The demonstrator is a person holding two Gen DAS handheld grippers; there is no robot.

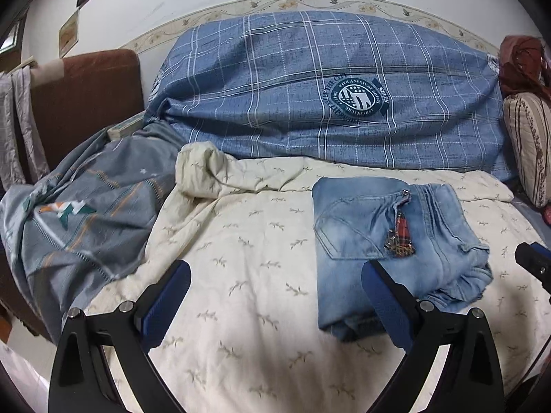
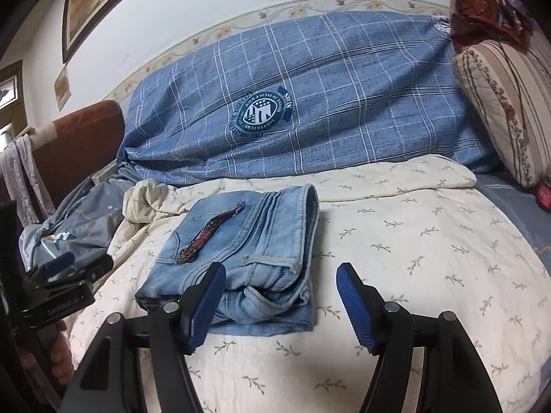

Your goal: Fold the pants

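Light blue jeans (image 1: 385, 241) lie folded into a compact bundle on the cream bedspread (image 1: 248, 275), with a red plaid strap on top. My left gripper (image 1: 275, 275) is open and empty, hovering just left of the jeans; its right finger overlaps their near edge. In the right wrist view the jeans (image 2: 248, 241) lie ahead left. My right gripper (image 2: 279, 282) is open and empty above their near right corner. The left gripper (image 2: 65, 268) shows at the left edge there; the right gripper's tip (image 1: 533, 258) shows at the right edge of the left wrist view.
A large blue plaid pillow (image 1: 327, 93) lies along the wall behind. A grey patterned sheet (image 1: 86, 213) is bunched at the left by a brown headboard (image 1: 86, 103). A striped cushion (image 2: 509, 103) stands at the right.
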